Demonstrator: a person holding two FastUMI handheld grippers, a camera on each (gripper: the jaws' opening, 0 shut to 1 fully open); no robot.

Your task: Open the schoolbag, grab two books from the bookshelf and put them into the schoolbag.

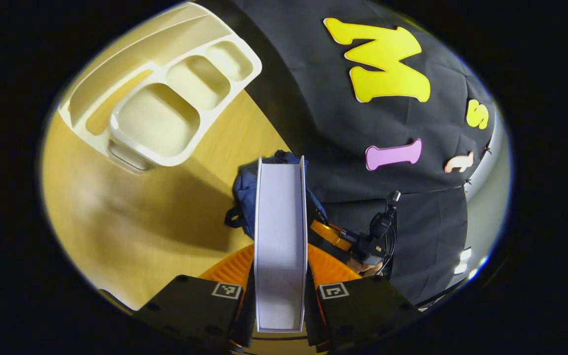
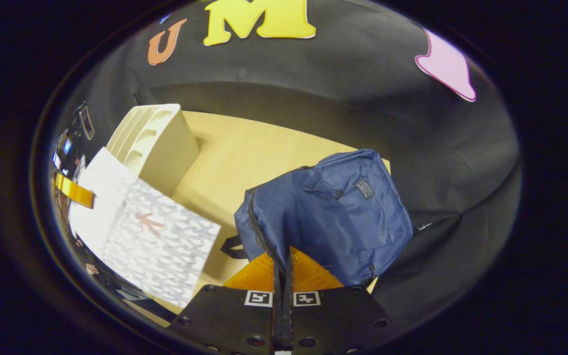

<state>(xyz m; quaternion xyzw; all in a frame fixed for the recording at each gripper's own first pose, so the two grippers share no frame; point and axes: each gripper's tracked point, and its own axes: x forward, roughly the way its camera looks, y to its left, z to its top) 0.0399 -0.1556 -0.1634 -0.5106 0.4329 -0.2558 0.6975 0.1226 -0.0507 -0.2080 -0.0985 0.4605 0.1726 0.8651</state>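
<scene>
Book (image 1: 280, 236) stands edge-up, clamped by left gripper (image 1: 280, 305) above bag (image 2: 333, 217); right gripper (image 2: 282, 296) pinches the bag's zipper edge, fingers together.

Light wood table (image 2: 244, 148) under warm light, shadowed along its far edge. Black cloth wall (image 2: 313, 88) hangs behind it and wraps around the table's right edge, creased.

Schoolbag (image 2: 333, 212) on counter (image 2: 244, 153), right of bookshelf (image 2: 156, 143). Book (image 2: 151, 231) before the shelf (off the counter).
</scene>
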